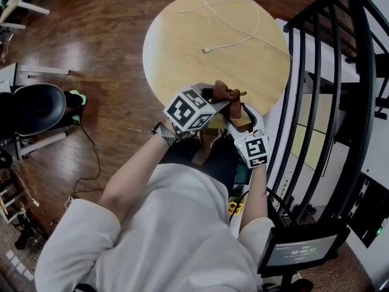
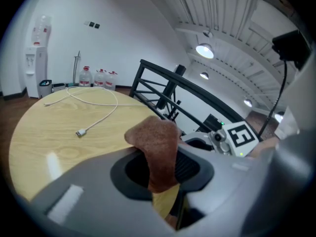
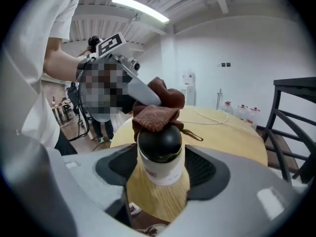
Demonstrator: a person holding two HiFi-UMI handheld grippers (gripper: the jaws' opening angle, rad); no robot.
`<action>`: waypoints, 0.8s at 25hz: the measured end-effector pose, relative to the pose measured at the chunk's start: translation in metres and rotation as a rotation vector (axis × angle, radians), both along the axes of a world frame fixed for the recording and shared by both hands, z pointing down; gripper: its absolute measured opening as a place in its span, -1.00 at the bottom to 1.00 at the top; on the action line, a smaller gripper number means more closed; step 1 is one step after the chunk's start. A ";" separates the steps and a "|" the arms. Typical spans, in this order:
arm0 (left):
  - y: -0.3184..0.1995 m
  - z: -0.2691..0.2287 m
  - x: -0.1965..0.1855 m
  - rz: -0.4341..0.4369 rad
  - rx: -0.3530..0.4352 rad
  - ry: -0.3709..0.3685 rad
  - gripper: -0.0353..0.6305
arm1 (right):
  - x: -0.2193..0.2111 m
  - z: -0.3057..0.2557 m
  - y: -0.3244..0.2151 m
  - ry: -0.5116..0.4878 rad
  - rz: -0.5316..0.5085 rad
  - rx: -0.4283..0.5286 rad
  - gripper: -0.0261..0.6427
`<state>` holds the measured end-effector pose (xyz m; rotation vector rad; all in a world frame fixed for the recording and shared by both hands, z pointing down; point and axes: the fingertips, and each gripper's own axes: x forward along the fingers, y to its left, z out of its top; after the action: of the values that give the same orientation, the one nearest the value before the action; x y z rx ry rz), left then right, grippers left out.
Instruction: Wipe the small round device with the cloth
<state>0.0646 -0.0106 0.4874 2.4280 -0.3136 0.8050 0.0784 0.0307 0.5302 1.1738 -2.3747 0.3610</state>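
Two tools share the job at the near edge of the round tabletop (image 1: pixel 182 47). The right hand-held gripper (image 3: pixel 159 168) is clamped on the small round device (image 3: pixel 159 154), with its jaws pressing the white body from either side. The left hand-held gripper (image 2: pixel 158 174) is closed on a fold of the brown cloth (image 3: pixel 157 111).

The wipe looks to be under way. The cloth sits bunched on the crown of the device, touching the black dome, and the left hand-held gripper comes in from above and to the side. The front of the dome and the whole white body below it are bare of cloth. As a judgement, the crown is the patch being worked, and the flanks and lower body remain. No view shows any dust or smear, so I cannot tell how clean any part is.

The device is held up off the surface, over the rim of the tabletop, and floor shows beneath it in the right gripper view. Its long axis runs from the flat white base to the dome. That axis stands close to upright across the jaws, with the dome pointing up into the cloth and the base downward.

A white cable (image 1: pixel 234 26) lies loose on the far half of the tabletop, well apart from the work.
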 end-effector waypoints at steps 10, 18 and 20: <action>-0.005 0.009 -0.014 -0.073 -0.064 0.001 -0.58 | -0.008 0.009 -0.001 -0.011 -0.214 -0.111 0.01; -0.012 0.022 -0.024 -0.141 -0.118 -0.006 -0.58 | -0.011 0.004 0.001 -0.044 -0.177 -0.090 0.01; -0.013 0.030 -0.028 -0.148 -0.125 -0.029 -0.58 | -0.012 0.003 0.002 -0.049 -0.169 -0.088 0.01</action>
<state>0.0370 -0.0233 0.5171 2.2492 -0.4357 0.7709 0.0666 0.0329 0.5335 0.9267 -2.4526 0.4374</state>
